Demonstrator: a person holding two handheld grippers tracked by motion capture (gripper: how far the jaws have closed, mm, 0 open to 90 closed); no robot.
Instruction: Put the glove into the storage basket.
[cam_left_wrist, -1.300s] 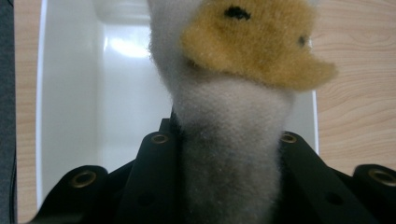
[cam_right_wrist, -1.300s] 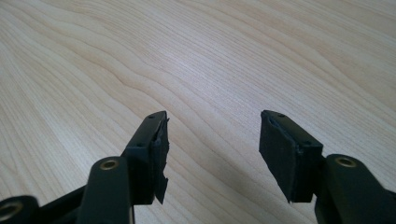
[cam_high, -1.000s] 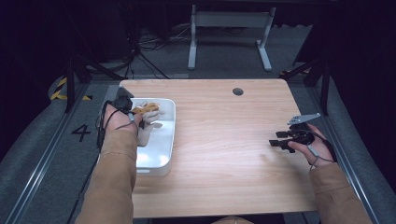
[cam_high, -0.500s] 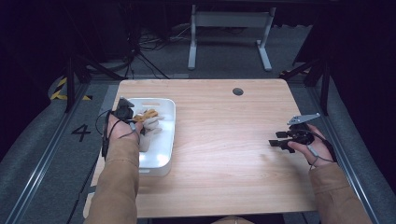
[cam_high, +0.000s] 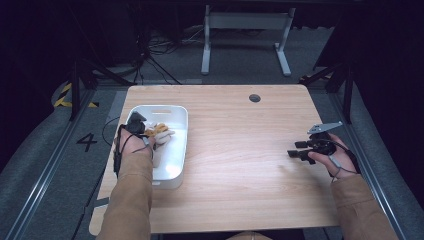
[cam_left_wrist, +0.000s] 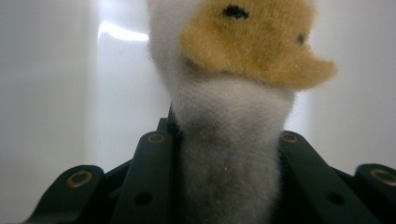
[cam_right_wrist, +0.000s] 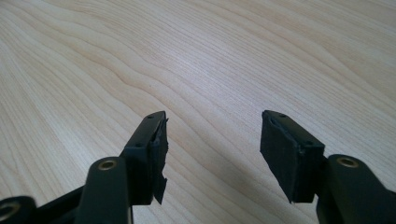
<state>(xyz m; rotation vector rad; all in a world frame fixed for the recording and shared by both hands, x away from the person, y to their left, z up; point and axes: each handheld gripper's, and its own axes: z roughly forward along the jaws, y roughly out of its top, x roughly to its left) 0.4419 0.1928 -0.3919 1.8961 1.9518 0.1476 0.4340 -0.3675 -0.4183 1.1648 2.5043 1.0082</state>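
Observation:
A white and tan plush toy (cam_left_wrist: 233, 93) is clamped between the black jaws of my left gripper (cam_left_wrist: 229, 140), and a white plastic wall stands behind it. From the high view, the left gripper (cam_high: 145, 131) hangs inside the white bin (cam_high: 172, 172) at the table's left, with the plush toy (cam_high: 160, 132) in it. At the table's right side my right gripper (cam_high: 296, 149) stands open just above the wood, its jaws pointing left. In the right gripper view, the right gripper (cam_right_wrist: 212, 140) has nothing between its fingers.
The wooden table (cam_high: 240, 165) carries a small round cable hole (cam_high: 254, 98) near its far edge. Dark floor, rails and a white stand's legs (cam_high: 245, 45) lie beyond it. The bin sits close to the table's left edge.
My left gripper has come down into the bin with the plush toy and drawn a little nearer to the person. The right hand has kept still.

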